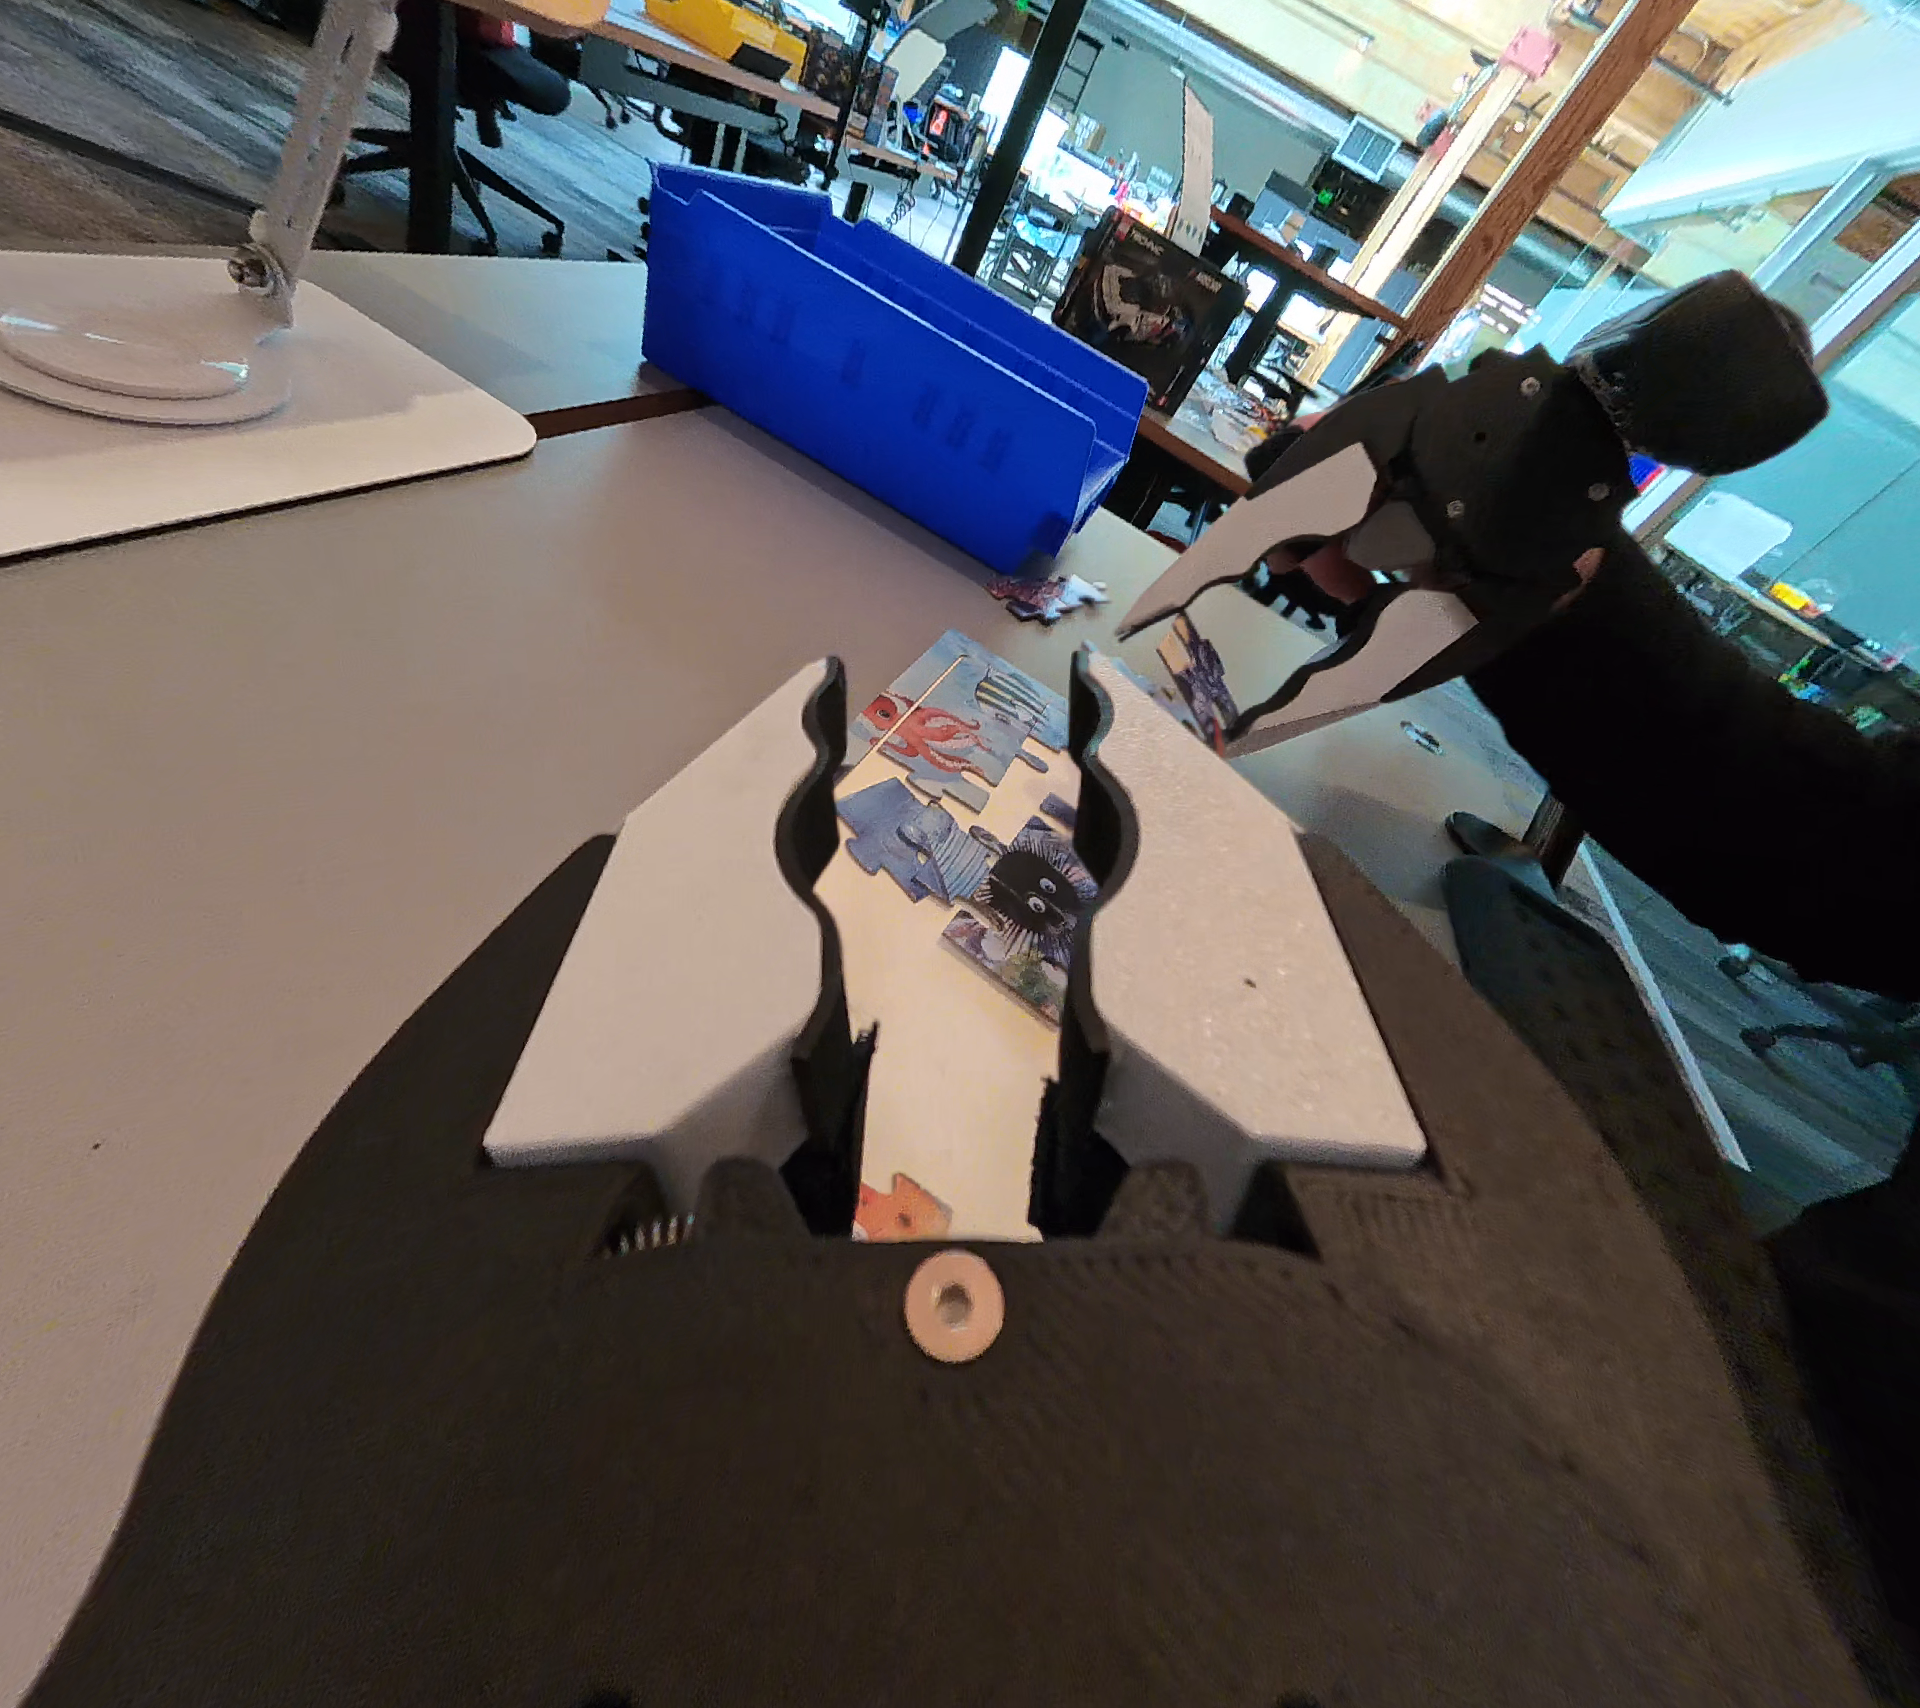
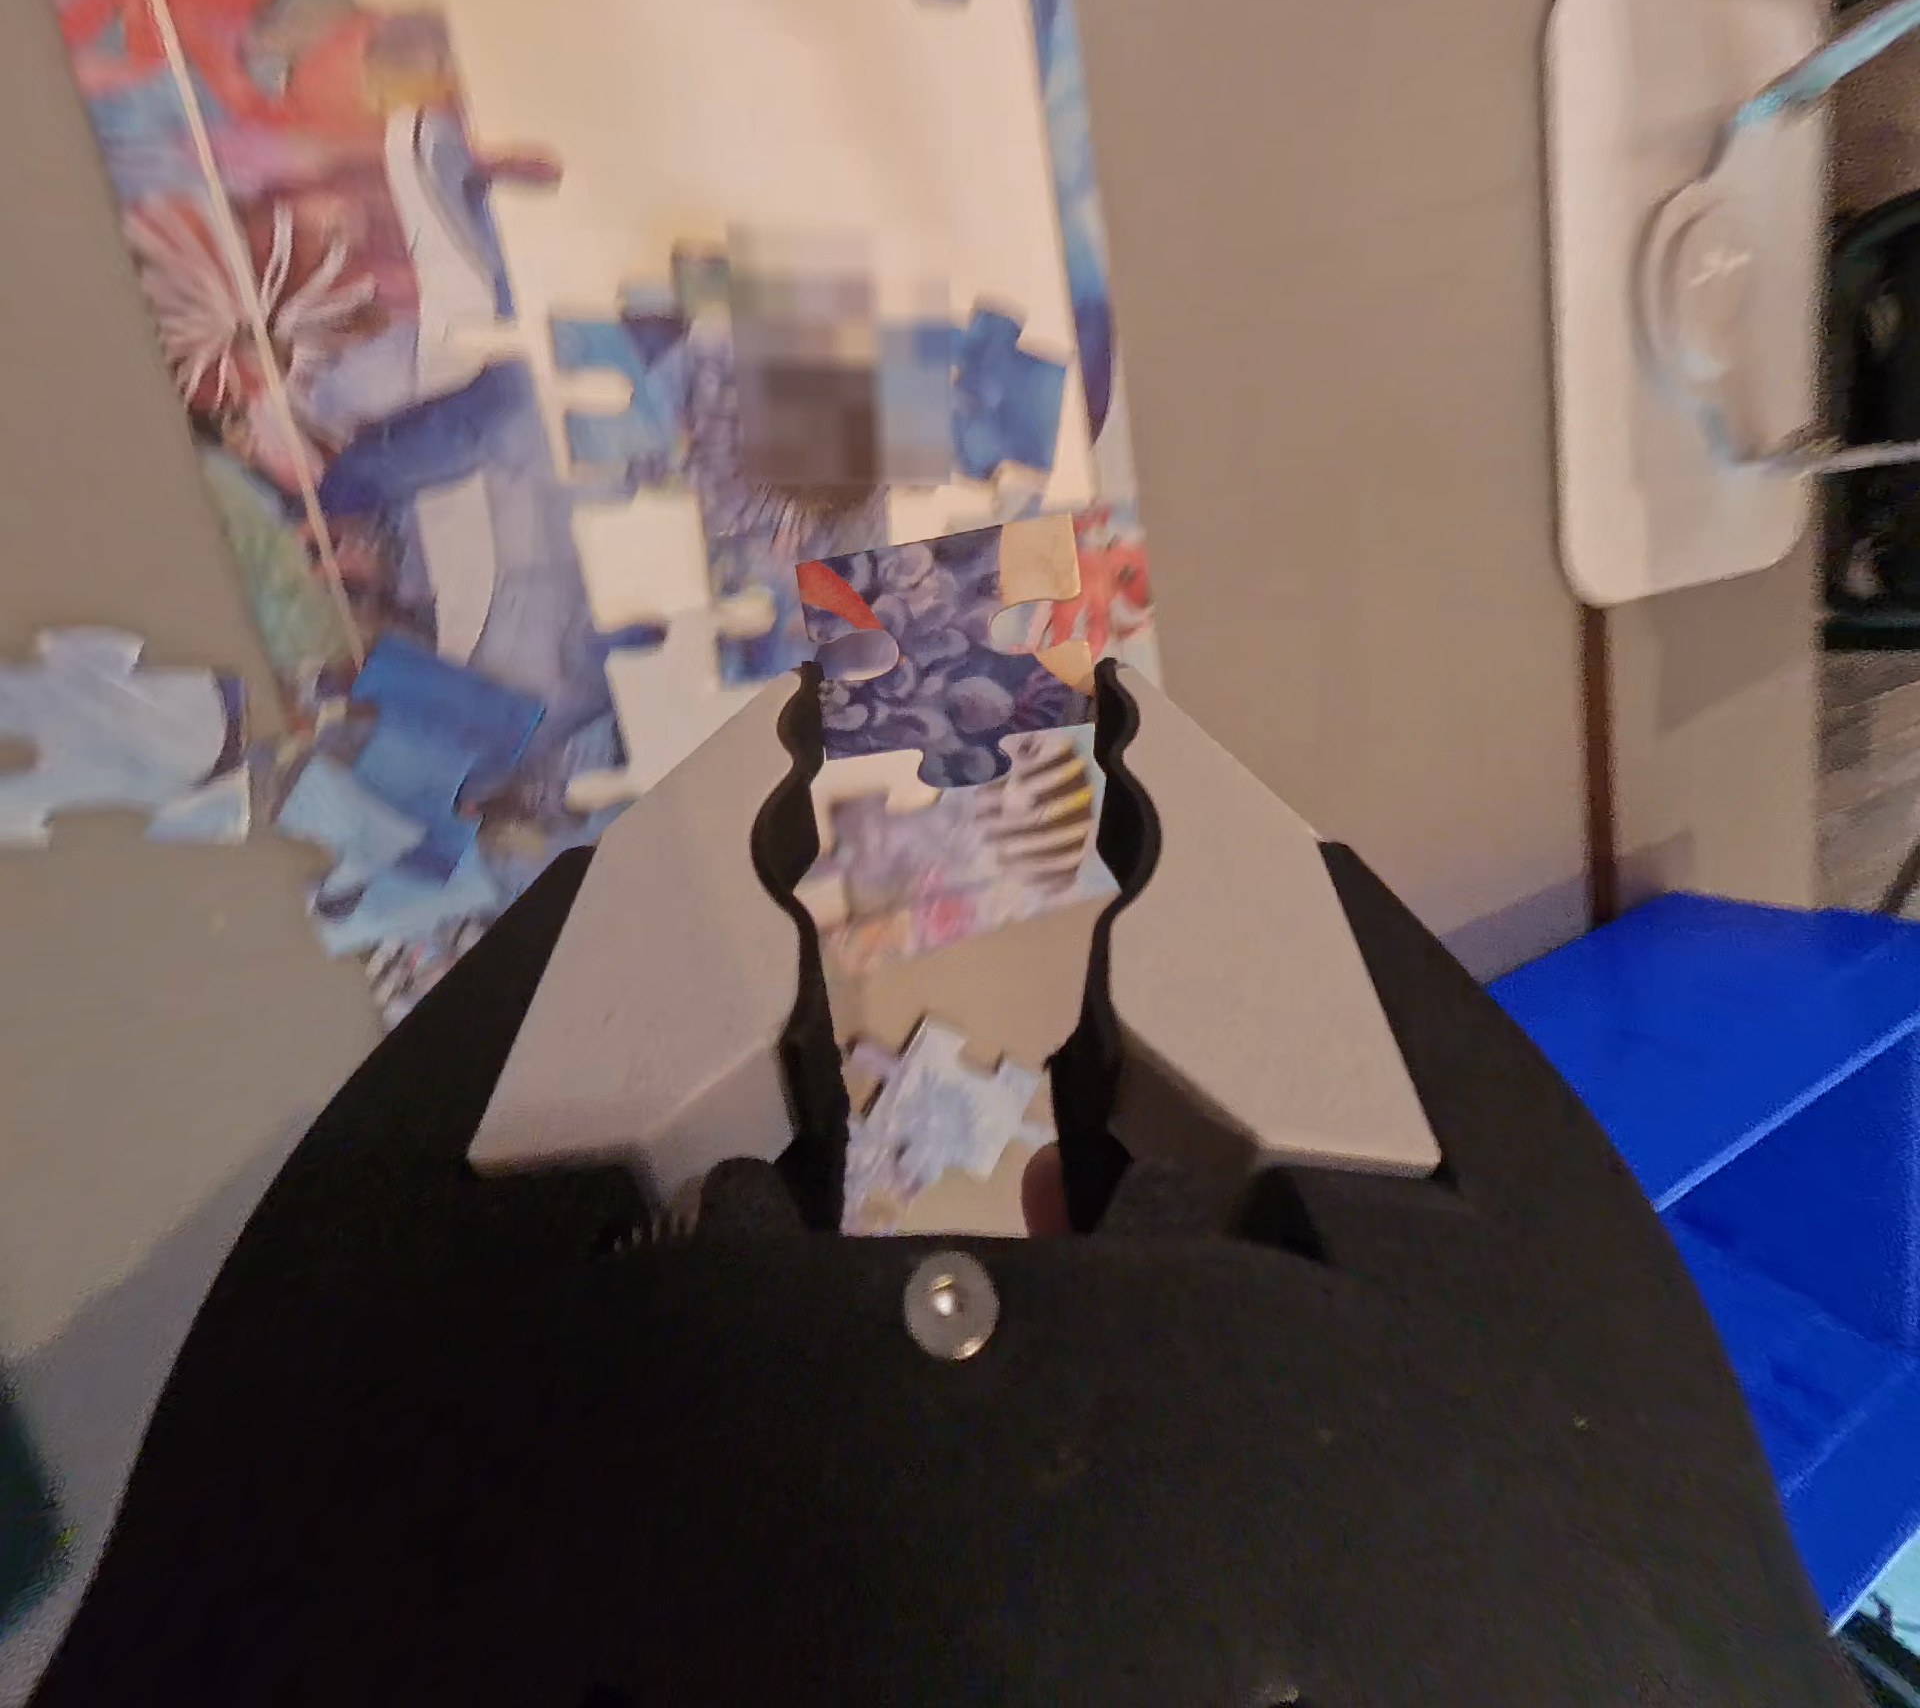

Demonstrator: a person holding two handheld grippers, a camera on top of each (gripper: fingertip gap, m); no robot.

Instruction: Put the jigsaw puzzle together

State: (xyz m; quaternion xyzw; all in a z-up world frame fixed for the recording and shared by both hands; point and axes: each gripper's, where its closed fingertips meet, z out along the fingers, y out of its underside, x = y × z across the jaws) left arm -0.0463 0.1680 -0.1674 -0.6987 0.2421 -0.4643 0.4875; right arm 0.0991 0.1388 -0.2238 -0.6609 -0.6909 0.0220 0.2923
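A blue jigsaw piece (image 2: 940, 661) with purple coral shapes and an orange corner sits at centre frame in the right wrist view, pinched by its side edges between the tips of the right gripper (image 2: 951, 692), whose jaws are narrowed onto it. Behind it, filling the upper centre and left, lies the puzzle board (image 2: 727, 131), partly filled with sea-creature pieces around a bare cream middle; this backdrop is blurred, and a mosaic patch covers a spot near the centre. Loose pieces (image 2: 104, 733) lie at the left edge on the grey table (image 2: 1299, 308).

In the left wrist view, the left gripper (image 1: 951, 682) holds nothing, its jaws moderately apart, framing joined pieces with an octopus and a black urchin (image 1: 971, 817) at centre frame. The fingers hide most of the board. The right gripper (image 1: 1169, 682) shows at middle right, its piece mostly hidden. A blue bin (image 1: 883, 370) stands above centre, and a white stand (image 1: 208, 349) at the upper left.
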